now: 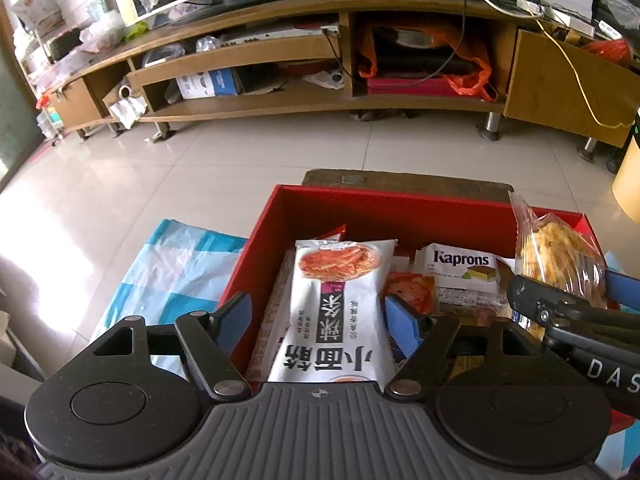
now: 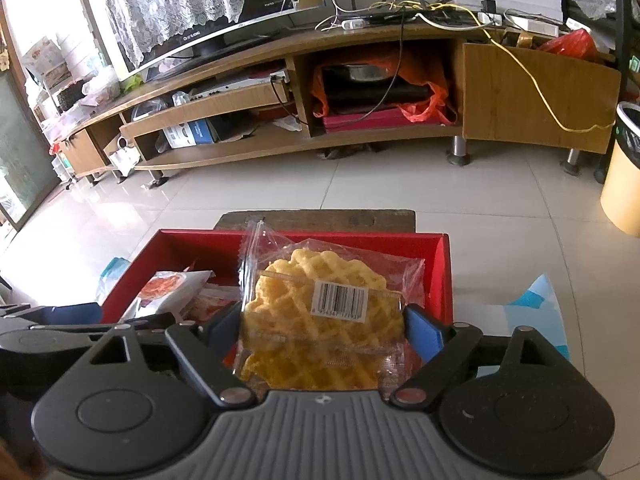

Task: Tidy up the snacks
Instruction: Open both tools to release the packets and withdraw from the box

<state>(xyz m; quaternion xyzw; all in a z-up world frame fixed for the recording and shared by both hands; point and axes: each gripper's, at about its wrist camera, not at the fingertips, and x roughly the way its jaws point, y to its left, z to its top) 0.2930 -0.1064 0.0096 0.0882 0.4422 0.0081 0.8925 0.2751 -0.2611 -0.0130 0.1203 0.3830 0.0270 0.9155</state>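
Showing barcode on waffle snack bag [image 2: 320,320] | Kaprons pack [image 1: 460,272] only left view

We read "Kaprons" on a small white cake packet [image 1: 458,270] in the red box [image 1: 400,204]. The white noodle-snack bag [image 1: 336,312] carries large Chinese characters, seen upside down. "DAS" shows on the other gripper's body [image 1: 608,372]. The waffle-snack bag [image 2: 320,320] bears a barcode sticker [image 2: 341,295]; its digits are illegible.
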